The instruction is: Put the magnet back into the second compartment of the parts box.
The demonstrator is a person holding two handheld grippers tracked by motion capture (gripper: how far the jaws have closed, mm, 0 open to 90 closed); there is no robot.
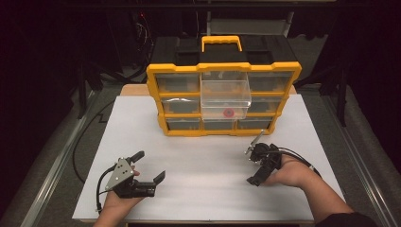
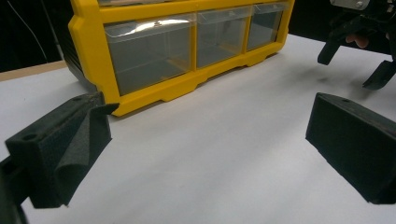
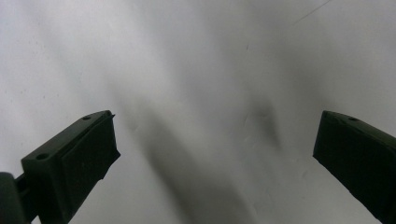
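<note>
At table centre stands the yellow-framed plastic drawer organiser (image 1: 223, 98), its clear middle drawer (image 1: 225, 98) pulled out, a small red ring (image 1: 228, 112) inside. Left gripper (image 1: 150, 166) and right gripper (image 1: 249, 165) rest near the front edge, jaws apart, holding nothing. Recommended: approach the drawer squarely, grip the ring lightly.

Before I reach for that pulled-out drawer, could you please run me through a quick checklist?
1. Left gripper open and empty: ok.
2. Right gripper open and empty: ok.
3. Middle clear drawer of the yellow organizer pulled out: ok.
4. Red ring visible in that drawer: ok.
5. White tabletop between the grippers and the organizer free of obstacles: ok.
6. Other drawers fully shut: cannot tell.
</note>
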